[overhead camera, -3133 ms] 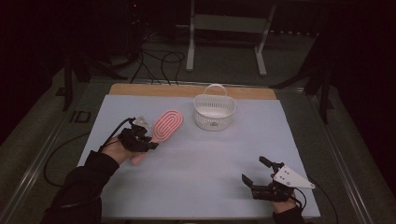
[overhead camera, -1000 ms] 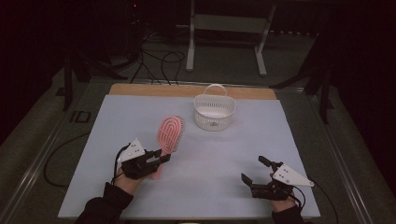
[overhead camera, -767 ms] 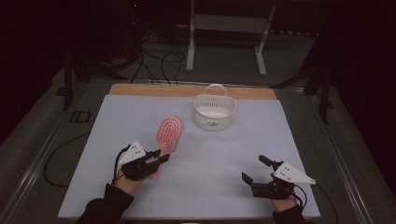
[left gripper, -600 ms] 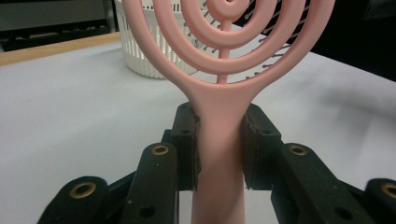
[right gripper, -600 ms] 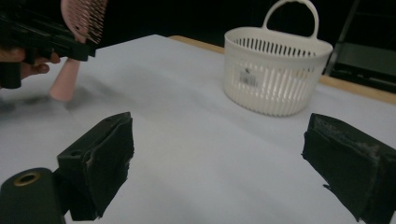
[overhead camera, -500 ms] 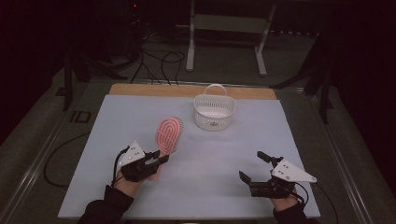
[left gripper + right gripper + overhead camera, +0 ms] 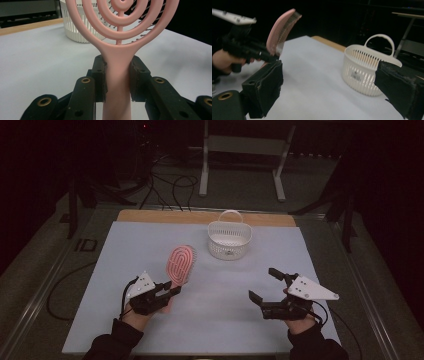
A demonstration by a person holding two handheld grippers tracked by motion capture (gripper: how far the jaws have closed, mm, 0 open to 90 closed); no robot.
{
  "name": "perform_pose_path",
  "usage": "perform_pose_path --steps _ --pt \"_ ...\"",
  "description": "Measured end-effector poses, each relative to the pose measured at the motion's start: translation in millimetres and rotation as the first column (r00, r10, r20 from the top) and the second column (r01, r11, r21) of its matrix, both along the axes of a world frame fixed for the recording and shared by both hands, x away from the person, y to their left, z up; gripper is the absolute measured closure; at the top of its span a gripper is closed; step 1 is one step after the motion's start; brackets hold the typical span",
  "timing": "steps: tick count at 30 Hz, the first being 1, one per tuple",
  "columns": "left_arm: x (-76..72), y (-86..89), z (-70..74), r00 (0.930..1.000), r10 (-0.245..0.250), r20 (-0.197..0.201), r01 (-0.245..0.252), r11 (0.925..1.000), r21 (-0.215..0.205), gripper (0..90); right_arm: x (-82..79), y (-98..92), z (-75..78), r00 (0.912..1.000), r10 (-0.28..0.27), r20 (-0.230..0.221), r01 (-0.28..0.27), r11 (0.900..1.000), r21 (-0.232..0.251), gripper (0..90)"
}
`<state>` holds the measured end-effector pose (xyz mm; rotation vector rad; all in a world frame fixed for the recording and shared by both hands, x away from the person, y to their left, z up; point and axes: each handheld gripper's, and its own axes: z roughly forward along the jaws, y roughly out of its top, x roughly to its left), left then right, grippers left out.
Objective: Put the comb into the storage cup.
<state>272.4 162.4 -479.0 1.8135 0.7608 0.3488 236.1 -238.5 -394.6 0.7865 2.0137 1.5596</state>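
**Three cameras watching my table**

The high camera is looking forward and down from above my side, taking in the whole table (image 7: 210,320). The camera on my left gripper (image 7: 117,77) is staring along its jaws from very close at the pink brush (image 7: 120,37). The one on my right gripper (image 7: 329,87) is facing across the table toward my left hand (farther off). All three are catching the white basket (image 7: 229,240).
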Motion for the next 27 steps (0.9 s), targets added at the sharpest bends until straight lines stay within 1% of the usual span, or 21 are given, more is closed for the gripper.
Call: perform_pose_path --steps 1,2,3,4,5,6,8,9,12,13,14,15,16,17,18,21,25,27 --pt "-0.2 -0.2 0.2 1.0 -0.003 0.0 0.003 1.0 0.001 70.8 6.0 5.0 6.6 0.9999 0.014 -0.01 -0.014 1.0 0.02 8.1" --pt "-0.4 -0.4 0.2 1.0 -0.003 0.0 0.003 1.0 -0.002 70.7 7.4 6.8 8.6 0.9996 0.019 -0.023 -0.018 1.0 0.016 8.1" --pt "-0.4 -0.5 0.4 1.0 -0.005 0.001 0.005 1.0 -0.002 70.7 7.4 6.8 8.6 0.9996 0.019 -0.023 -0.018 1.0 0.016 8.1" --pt "-0.6 -0.8 0.6 1.0 -0.004 0.003 0.004 1.0 -0.001 70.7 9.3 9.3 10.9 0.9992 0.022 -0.033 -0.021 1.0 0.011 8.1" --pt "-0.7 -0.7 0.7 1.0 -0.005 0.003 0.005 1.0 -0.002 70.8 11.1 11.7 12.8 0.9991 0.027 -0.032 -0.026 1.0 0.015 8.1" --pt "-0.7 -0.8 0.9 1.0 -0.005 0.004 0.005 1.0 -0.002 70.8 14.7 17.6 17.2 0.9983 0.039 -0.043 -0.038 0.999 0.021 8.1" --pt "-0.8 -0.7 1.0 1.0 -0.006 0.004 0.006 1.0 -0.003 70.8 15.7 19.6 18.7 0.9984 0.039 -0.042 -0.038 0.999 0.019 8.1" --pt "-0.8 -0.7 1.2 1.0 -0.009 0.001 0.009 1.0 -0.004 70.8 18.8 26.0 23.0 0.9978 0.048 -0.046 -0.047 0.999 0.022 8.1" --pt "-0.9 -0.8 1.5 0.9999 -0.011 0.003 0.011 0.9999 -0.002 70.8 19.3 28.4 24.4 0.9976 0.049 -0.049 -0.048 0.999 0.022 8.0" --pt "-1.1 -1.1 1.5 0.9999 -0.009 0.007 0.009 1.0 -0.003 70.7 23.5 37.9 30.2 0.9968 0.06 -0.052 -0.058 0.998 0.033 8.0" --pt "-0.9 -1.1 1.7 0.9999 -0.013 0.004 0.013 0.9999 -0.002 70.7 23.5 37.9 30.2 0.9968 0.06 -0.052 -0.058 0.998 0.033 8.0" --pt "-1.3 -1.3 1.6 0.9999 -0.009 0.008 0.009 1.0 0.0 70.8 25.9 44.0 33.5 0.996 0.069 -0.057 -0.067 0.997 0.035 8.0" --pt "-1.3 -1.5 1.8 0.9999 -0.011 0.006 0.011 0.9999 -0.003 70.8 26.9 47.4 34.7 0.9964 0.066 -0.053 -0.064 0.997 0.033 8.0" --pt "-1.6 -1.8 1.9 0.9999 -0.008 0.012 0.008 1.0 -0.002 70.8 27.6 50.8 36.1 0.9964 0.065 -0.055 -0.063 0.997 0.04 8.0" --pt "-1.5 -1.7 2.0 0.9999 -0.011 0.009 0.011 0.9999 -0.007 70.8 28.9 53.8 37.4 0.995 0.075 -0.066 -0.072 0.996 0.051 8.1" --pt "-1.8 -1.9 2.4 0.9999 -0.009 0.012 0.009 1.0 -0.002 70.8 31.5 60.1 39.1 0.9949 0.076 -0.066 -0.073 0.996 0.056 8.0" --pt "-1.6 -2.9 2.0 0.9999 -0.015 0.007 0.015 0.9999 -0.004 70.8 37.7 75.9 41.4 0.9927 0.089 -0.081 -0.083 0.994 0.075 8.1" --pt "-2.0 -3.6 1.6 0.9998 -0.014 0.011 0.014 0.9999 -0.003 70.8 40.1 82.2 41.6 0.9899 0.105 -0.095 -0.097 0.992 0.085 8.1"
